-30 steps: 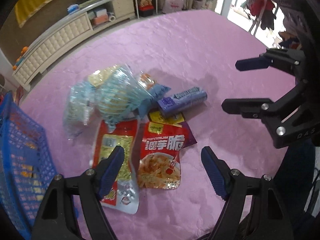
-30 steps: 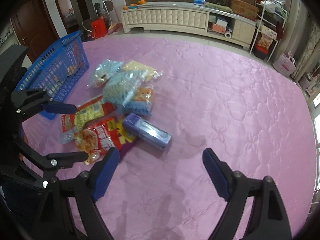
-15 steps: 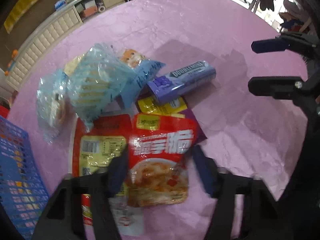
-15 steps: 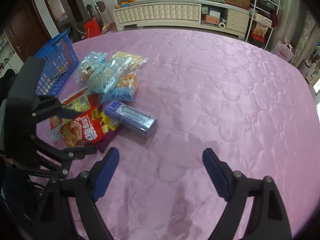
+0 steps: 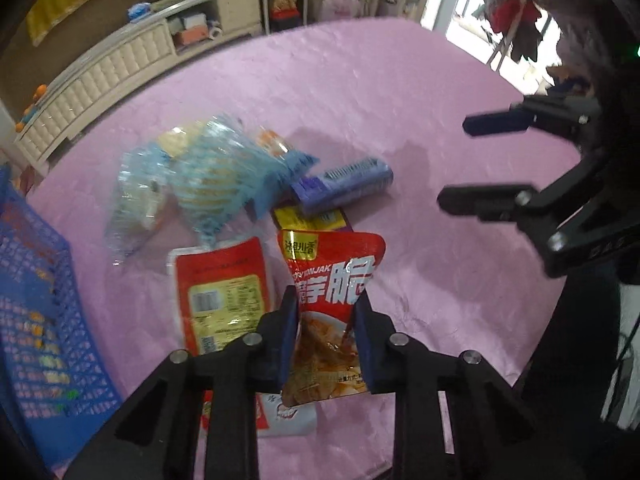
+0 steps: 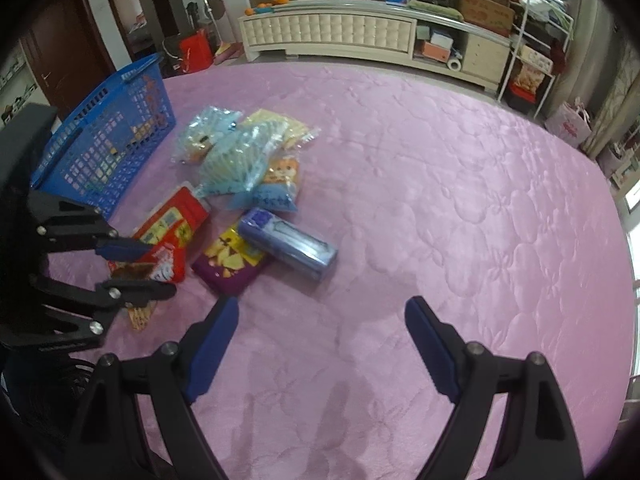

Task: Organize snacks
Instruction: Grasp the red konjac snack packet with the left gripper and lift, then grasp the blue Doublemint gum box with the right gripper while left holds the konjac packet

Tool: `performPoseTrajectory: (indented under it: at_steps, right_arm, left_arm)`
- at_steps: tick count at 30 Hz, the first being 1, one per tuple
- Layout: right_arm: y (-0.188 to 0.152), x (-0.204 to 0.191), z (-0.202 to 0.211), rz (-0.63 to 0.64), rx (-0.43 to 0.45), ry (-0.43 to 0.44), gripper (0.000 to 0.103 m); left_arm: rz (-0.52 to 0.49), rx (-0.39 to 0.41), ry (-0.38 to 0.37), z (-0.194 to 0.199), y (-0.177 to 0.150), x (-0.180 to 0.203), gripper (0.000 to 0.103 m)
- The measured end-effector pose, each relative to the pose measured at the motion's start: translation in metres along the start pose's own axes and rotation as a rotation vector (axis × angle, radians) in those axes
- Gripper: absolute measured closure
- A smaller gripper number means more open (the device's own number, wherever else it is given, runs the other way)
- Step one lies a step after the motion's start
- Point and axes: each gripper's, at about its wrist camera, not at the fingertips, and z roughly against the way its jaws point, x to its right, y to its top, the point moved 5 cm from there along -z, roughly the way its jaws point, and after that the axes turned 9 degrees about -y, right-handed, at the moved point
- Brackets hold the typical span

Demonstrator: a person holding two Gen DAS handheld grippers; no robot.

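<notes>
My left gripper (image 5: 326, 316) is shut on a red konjac snack packet (image 5: 332, 276) and holds it lifted off the pink quilt; it also shows in the right wrist view (image 6: 136, 266). A second red packet (image 5: 224, 296), a purple-yellow packet (image 6: 230, 262), a purple gum pack (image 5: 344, 186) and clear blue bags (image 5: 208, 176) lie in a pile. A blue basket (image 6: 108, 136) stands to the left. My right gripper (image 6: 320, 344) is open and empty over bare quilt, right of the pile.
The pink quilted surface (image 6: 460, 184) stretches far right and back. A white cabinet (image 6: 332, 34) and shelves stand behind it. The basket's wall (image 5: 36, 320) is close on my left gripper's left.
My left gripper came down over the red konjac packet, shut on it and lifted it. The purple-yellow packet beneath it now shows. The right gripper stayed open, shifting slightly.
</notes>
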Motion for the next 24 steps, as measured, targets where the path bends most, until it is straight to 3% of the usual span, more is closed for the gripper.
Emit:
performPoseTrajectory:
  at_steps: [7, 14, 20, 24]
  right_arm:
    - [0.024, -0.018, -0.004, 0.115, 0.018, 0.004, 0.015]
    - [0.039, -0.035, -0.027, 0.233, 0.02, 0.03, 0.016]
    - [0.042, -0.039, -0.057, 0.308, -0.016, 0.062, 0.032]
    - [0.04, -0.044, -0.077, 0.336, -0.062, 0.13, 0.043]
  left_arm:
    - [0.071, 0.094, 0.037, 0.036, -0.005, -0.012, 0.079]
    - [0.151, 0.121, 0.079, 0.031, -0.007, -0.03, 0.079]
    - [0.177, 0.114, 0.081, 0.019, 0.008, -0.049, 0.079]
    - [0.184, 0.099, 0.082, 0.009, 0.015, -0.058, 0.079]
